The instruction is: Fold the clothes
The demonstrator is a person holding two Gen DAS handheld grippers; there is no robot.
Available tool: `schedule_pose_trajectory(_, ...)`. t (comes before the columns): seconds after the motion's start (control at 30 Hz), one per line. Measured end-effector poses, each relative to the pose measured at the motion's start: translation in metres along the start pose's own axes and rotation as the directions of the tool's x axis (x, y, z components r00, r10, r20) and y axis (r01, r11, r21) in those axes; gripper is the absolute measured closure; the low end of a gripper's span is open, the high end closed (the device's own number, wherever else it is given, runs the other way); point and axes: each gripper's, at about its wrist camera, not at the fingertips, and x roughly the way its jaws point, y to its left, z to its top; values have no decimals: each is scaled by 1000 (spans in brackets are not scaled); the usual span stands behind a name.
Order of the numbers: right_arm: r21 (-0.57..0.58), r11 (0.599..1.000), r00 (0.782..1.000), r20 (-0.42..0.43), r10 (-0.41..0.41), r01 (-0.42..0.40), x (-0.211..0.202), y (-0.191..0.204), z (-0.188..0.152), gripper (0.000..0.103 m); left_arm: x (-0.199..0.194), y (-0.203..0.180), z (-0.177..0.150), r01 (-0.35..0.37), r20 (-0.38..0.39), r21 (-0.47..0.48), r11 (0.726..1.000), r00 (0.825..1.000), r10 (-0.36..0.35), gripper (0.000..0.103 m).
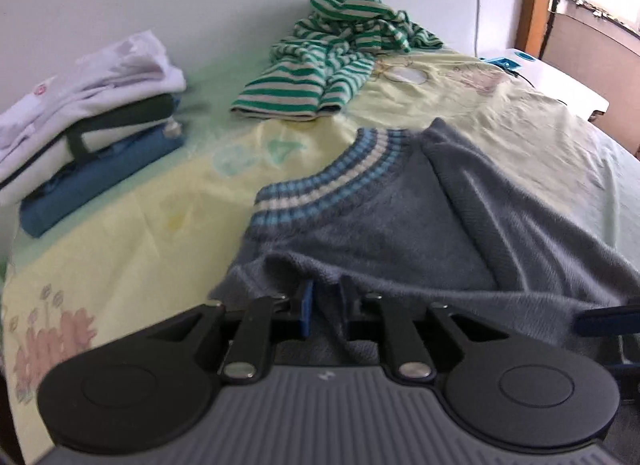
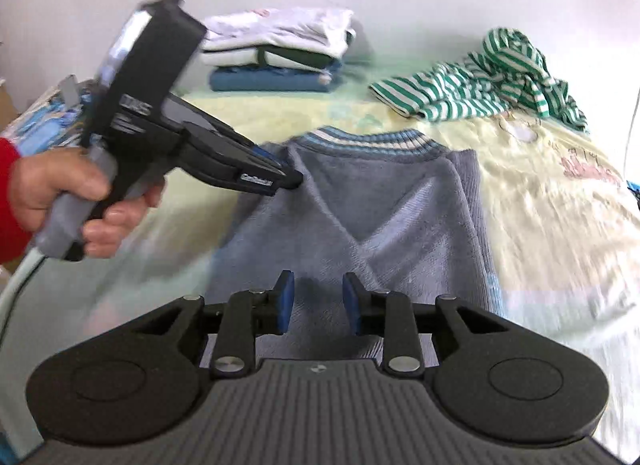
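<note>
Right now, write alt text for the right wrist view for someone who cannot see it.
A grey-blue sweater lies partly folded on a pale yellow bedsheet; the left tool, held in a hand, pinches its fabric, and the right tool hangs open above it. Behind sit a folded stack and a crumpled green-striped garment.

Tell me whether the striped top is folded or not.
Not folded. The striped top lies crumpled in a loose heap on the bed, unlike the neat stack of clothes beside it.

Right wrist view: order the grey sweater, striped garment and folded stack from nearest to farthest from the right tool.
1. Grey sweater, directly under the right tool.
2. Striped garment, farther back on the right.
3. Folded stack, back left by the wall.
</note>
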Motion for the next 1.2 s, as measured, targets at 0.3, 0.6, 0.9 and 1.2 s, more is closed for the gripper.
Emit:
schedule_pose_trajectory(0.3, 57, 998, 1000, 7, -26, 26, 3, -7, -1, 75, -5, 9, 3, 17, 24, -13, 1000, 1000, -17, 86)
schedule_pose_trajectory(0.6, 115, 993, 1000, 10, -21, 20, 7, -15, -3, 73, -47, 48, -31, 23, 49, -92, 996, 999, -19, 81)
schedule_pose_trajectory(0.9, 69, 998, 1000, 9, 10, -10, 18, -1, 6, 74, -9, 52, -16, 9, 27, -144, 990, 1000, -6, 78)
schedule_pose_trajectory(1.2, 41, 993, 994, 9, 113, -113, 1, 18, 0, 74, -13, 46, -13, -49, 28, -82, 995, 998, 51, 77)
